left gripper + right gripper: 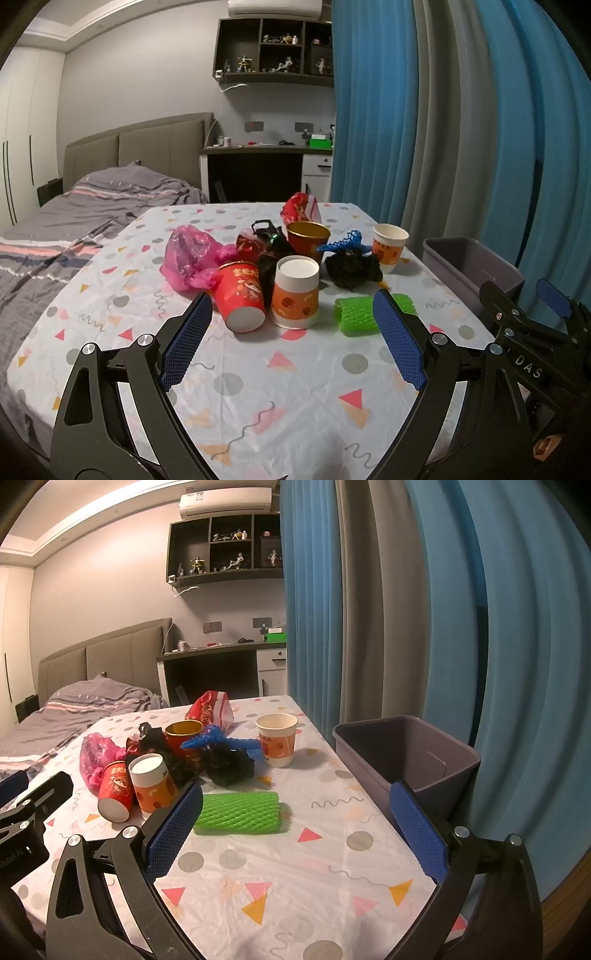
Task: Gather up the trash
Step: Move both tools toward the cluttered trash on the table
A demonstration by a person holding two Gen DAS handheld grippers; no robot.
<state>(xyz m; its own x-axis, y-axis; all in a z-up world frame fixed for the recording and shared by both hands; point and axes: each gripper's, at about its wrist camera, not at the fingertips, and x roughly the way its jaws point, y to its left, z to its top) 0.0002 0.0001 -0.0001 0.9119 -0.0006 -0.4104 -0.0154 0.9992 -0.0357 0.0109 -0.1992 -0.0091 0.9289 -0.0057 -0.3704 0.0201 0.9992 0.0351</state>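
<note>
Two grippers are all I have over the table (332,867), both with jaws spread wide and nothing between them: my left gripper (291,325) hangs above the near edge facing the pile, and my right gripper (295,812) sits just right of it, closer to the bin. That grey bin (436,738) stands off the table's right edge, beside the blue curtain (517,627), and looks bare inside as far as I can see. On the patterned cloth the trash clusters mid-table: a pink plastic bag (184,258) at the left, a crumpled black bag (229,764) with blue netting (218,742) behind it, and a green foam net sleeve (240,810) lying nearest my right jaws. An orange paper cup (295,291) stands upside down beside a tipped red cup (240,299); another orange cup (277,738) stands upright farther right.
</note>
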